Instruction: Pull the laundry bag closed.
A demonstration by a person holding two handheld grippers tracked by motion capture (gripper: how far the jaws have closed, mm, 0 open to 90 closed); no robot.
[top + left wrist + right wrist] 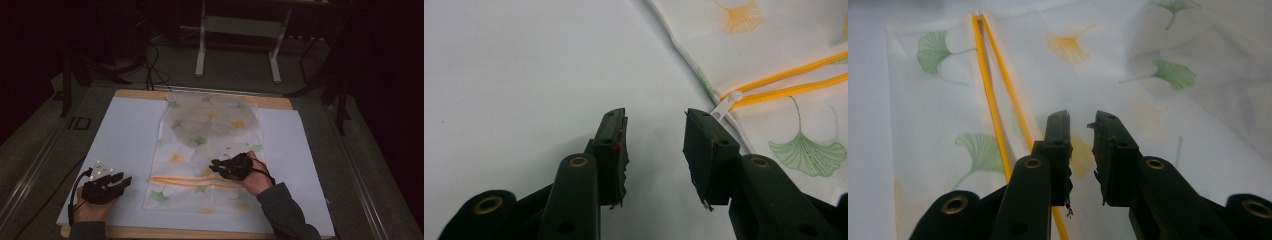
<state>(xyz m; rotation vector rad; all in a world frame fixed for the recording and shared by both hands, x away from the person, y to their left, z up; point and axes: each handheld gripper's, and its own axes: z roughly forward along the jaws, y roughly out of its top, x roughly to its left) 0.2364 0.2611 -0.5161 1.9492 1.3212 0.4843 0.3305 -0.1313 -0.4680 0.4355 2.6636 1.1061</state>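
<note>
A mesh laundry bag printed with ginkgo leaves lies flat at the middle of the white table cover, its long axis running near to far. Its yellow zipper crosses the near end left to right, with the white pull at the left edge. The right gripper hovers over the bag just beyond the zipper, jaws narrowly parted and empty. The left gripper rests left of the bag, near the pull, jaws wide and empty.

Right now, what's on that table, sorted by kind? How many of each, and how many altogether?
Mesh bag with printed leaves and an orange zipper: 1
White sheet that covers the tabletop: 1
Hand-held grippers, the left gripper and the right gripper: 2
Total: 4
</note>
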